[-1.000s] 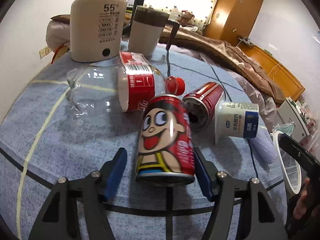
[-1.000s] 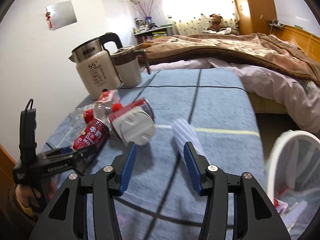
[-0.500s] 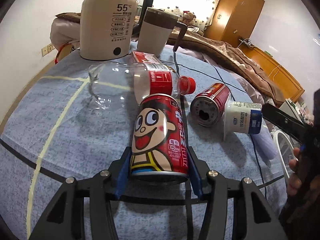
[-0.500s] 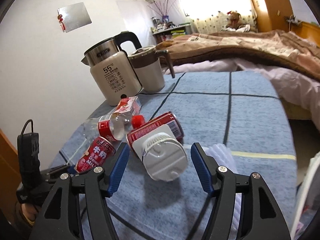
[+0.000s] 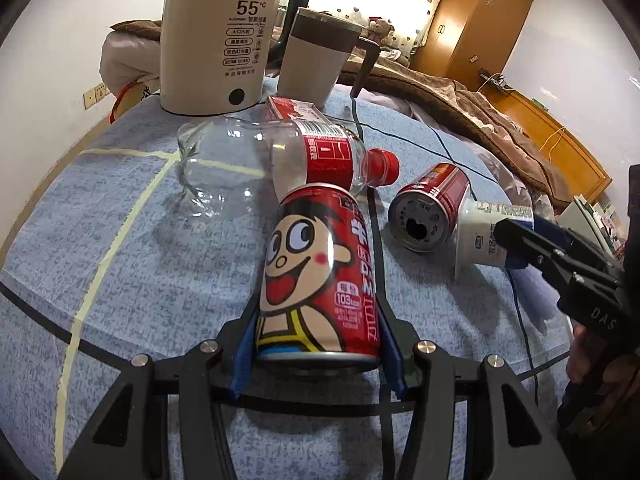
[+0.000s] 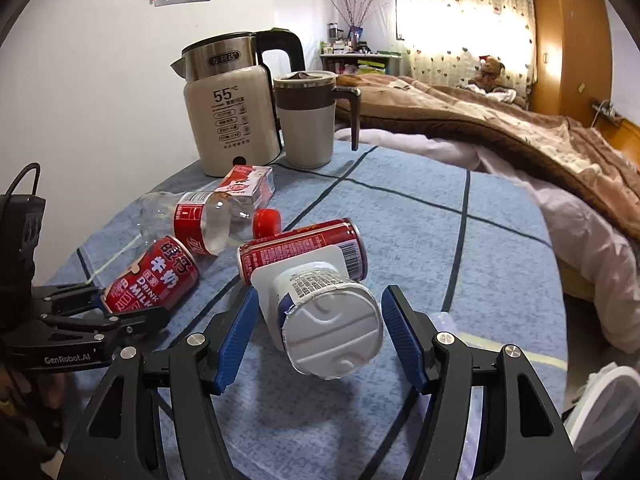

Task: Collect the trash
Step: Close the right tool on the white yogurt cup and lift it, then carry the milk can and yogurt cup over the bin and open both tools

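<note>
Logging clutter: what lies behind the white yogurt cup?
A red can lies on its side behind the yogurt cup, against its rim. The cup covers part of the can's near side.

The white bin is cut off at the frame's edge — contents too blurred to tell.

The kettle bears "55°C". The near red can reads "DRINK MILK", and "103" shows on its label in the left wrist view. "GenRobot.AI" stands on the left tongs.

both black plastic two-finger grippers: blue ribbed pads, silver screws, white "genrobot.ai" lettering, black cable.
</note>
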Demonstrator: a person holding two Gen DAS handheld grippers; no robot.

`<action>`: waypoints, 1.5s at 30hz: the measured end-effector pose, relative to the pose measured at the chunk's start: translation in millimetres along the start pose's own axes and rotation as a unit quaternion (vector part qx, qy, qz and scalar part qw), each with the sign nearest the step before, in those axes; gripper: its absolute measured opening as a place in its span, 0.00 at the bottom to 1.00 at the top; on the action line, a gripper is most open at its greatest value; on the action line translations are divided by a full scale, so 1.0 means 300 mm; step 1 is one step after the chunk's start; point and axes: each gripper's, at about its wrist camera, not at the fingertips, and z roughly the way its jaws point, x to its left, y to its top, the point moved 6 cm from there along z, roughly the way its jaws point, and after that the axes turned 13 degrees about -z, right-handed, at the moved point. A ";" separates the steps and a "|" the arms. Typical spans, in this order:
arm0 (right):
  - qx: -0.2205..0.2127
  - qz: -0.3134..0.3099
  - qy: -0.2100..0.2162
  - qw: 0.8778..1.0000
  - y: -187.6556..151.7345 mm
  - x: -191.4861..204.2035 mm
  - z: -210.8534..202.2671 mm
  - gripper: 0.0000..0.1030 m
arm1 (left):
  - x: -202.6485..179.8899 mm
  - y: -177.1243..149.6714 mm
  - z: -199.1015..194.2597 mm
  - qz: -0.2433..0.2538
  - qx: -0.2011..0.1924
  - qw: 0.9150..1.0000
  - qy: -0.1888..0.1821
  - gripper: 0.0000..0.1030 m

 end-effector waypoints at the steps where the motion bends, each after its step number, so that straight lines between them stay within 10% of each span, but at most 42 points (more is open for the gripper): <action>1: 0.003 0.002 -0.001 1.000 -0.003 -0.004 0.006 0.63 | -0.003 0.002 0.004 0.001 0.002 1.000 0.000 0.56; 45: 0.004 0.095 -0.016 0.995 -0.156 0.005 -0.139 0.50 | -0.100 -0.057 -0.067 0.014 -0.012 1.000 -0.014 0.53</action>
